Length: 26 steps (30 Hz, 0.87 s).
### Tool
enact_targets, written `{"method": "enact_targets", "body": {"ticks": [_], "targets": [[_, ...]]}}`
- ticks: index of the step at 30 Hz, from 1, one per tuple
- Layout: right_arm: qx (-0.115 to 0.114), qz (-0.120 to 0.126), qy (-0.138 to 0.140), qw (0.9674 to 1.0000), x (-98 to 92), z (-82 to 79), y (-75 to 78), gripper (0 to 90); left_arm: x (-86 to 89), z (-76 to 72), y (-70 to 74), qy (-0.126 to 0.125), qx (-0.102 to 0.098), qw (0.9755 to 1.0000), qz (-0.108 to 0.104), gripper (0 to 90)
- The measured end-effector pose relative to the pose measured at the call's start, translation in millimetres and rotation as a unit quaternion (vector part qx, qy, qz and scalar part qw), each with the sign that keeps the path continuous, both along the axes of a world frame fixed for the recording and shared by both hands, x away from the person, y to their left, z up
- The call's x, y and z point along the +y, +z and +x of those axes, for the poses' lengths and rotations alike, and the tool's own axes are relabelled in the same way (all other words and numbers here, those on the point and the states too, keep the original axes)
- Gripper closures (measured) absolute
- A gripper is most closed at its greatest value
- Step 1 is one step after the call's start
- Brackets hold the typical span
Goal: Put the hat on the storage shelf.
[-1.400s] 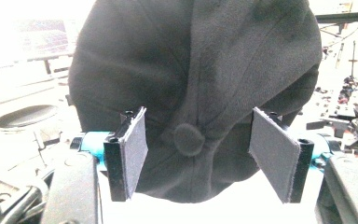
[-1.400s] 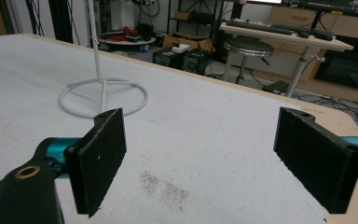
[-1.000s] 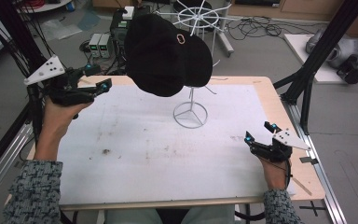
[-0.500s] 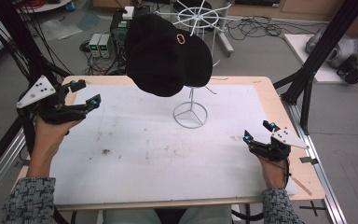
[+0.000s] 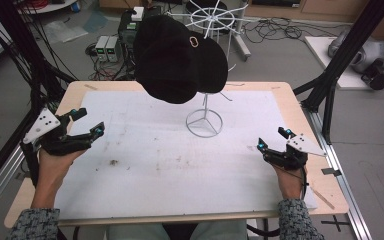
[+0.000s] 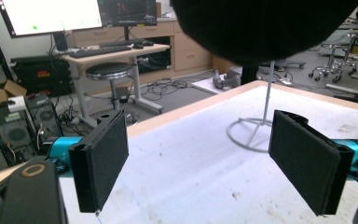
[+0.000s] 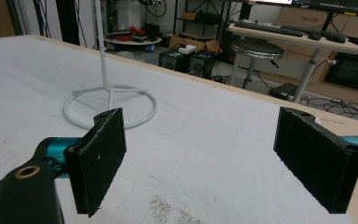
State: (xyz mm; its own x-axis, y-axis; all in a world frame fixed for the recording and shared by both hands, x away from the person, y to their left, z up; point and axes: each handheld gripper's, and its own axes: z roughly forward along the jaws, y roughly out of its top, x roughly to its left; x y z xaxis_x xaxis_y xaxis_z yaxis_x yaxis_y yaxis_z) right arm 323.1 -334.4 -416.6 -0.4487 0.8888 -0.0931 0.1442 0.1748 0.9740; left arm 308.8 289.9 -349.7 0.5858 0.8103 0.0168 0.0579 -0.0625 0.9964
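A black fabric cap point(image 5: 180, 60) sits atop a thin white wire stand with a ring-shaped base point(image 5: 204, 123), which rests on a white sheet covering a light wooden table point(image 5: 300, 107). The cap is perched clear of the sheet, ahead of both tools and between them, nearer the far edge. The left gripper point(image 5: 82, 126), held in a person's left hand point(image 5: 52, 165) near the table's left edge, stands with its black padded jaws wide apart and nothing between them; from its own camera the left gripper point(image 6: 198, 161) faces the stand's base and the cap's underside. The right gripper point(image 5: 272, 140), held in the right hand point(image 5: 290, 180) near the right edge, is likewise spread open and empty; its view has the right gripper point(image 7: 223, 161) aimed across bare sheet, the stand's ring off to its left. Both tools sit well apart from the stand. Patterned grey sleeves point(image 5: 32, 225) enter from the near edge.
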Motion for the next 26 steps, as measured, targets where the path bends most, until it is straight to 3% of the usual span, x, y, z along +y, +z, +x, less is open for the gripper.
{"method": "enact_targets", "body": {"ticks": [6, 13, 26], "targets": [[0.002, 0.001, 0.0, 1.0, -0.4, 1.3, -0.7, 16.0, 2.9, -2.5, -19.3, 0.007, 0.016, 0.9998, -0.002, 19.7], [0.004, 0.001, 0.0, 1.0, 0.3, 1.3, -0.9, 16.0, 4.9, -5.4, -33.7, 0.013, 0.017, 0.9998, -0.002, 19.4], [0.003, 0.0, -0.001, 1.0, 0.3, 0.9, -0.6, 16.0, 4.4, -6.6, -42.9, 0.019, 0.021, 0.9996, -0.002, 19.3]]}}
